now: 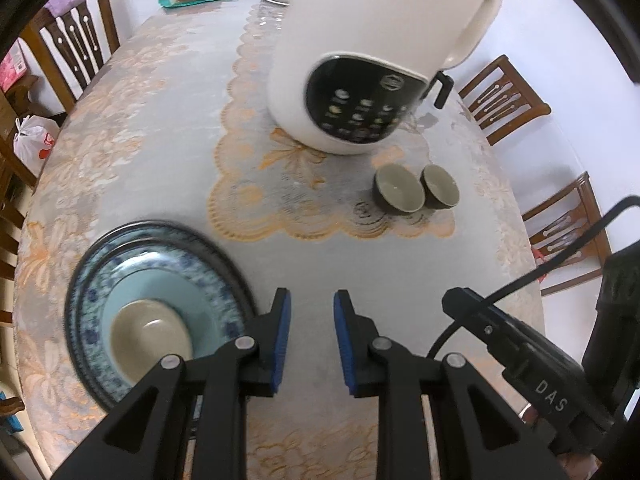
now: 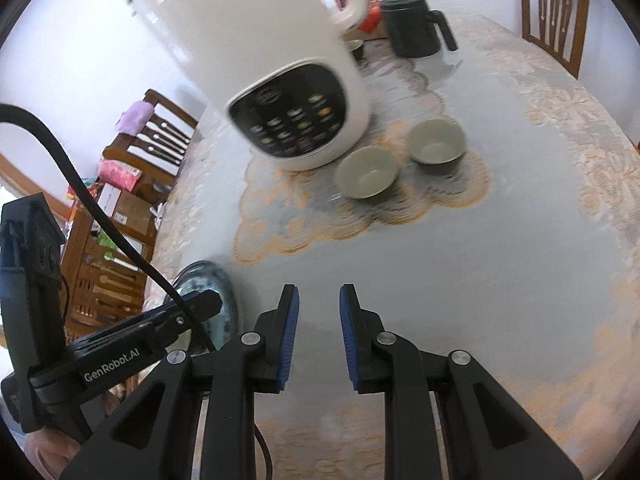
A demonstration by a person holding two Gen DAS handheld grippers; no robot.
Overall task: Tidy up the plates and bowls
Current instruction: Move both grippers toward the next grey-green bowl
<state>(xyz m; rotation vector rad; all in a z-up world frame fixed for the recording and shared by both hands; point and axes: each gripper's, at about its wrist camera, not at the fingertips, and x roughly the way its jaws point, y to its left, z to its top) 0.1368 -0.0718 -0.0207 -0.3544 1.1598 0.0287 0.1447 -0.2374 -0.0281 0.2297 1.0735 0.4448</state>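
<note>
Both claws are empty with jaws apart: our left claw (image 1: 312,336) hangs just beside the plate stack (image 1: 160,308) and our right claw (image 2: 319,336) over bare table (image 2: 460,280). We judge it partly done: one bowl (image 1: 150,338) already sits on the stacked plates, while two small bowls (image 1: 414,190) are still loose on the lace mat (image 1: 256,200). The white appliance (image 1: 360,60) stands right behind them, so we'd approach from the near side.
</note>
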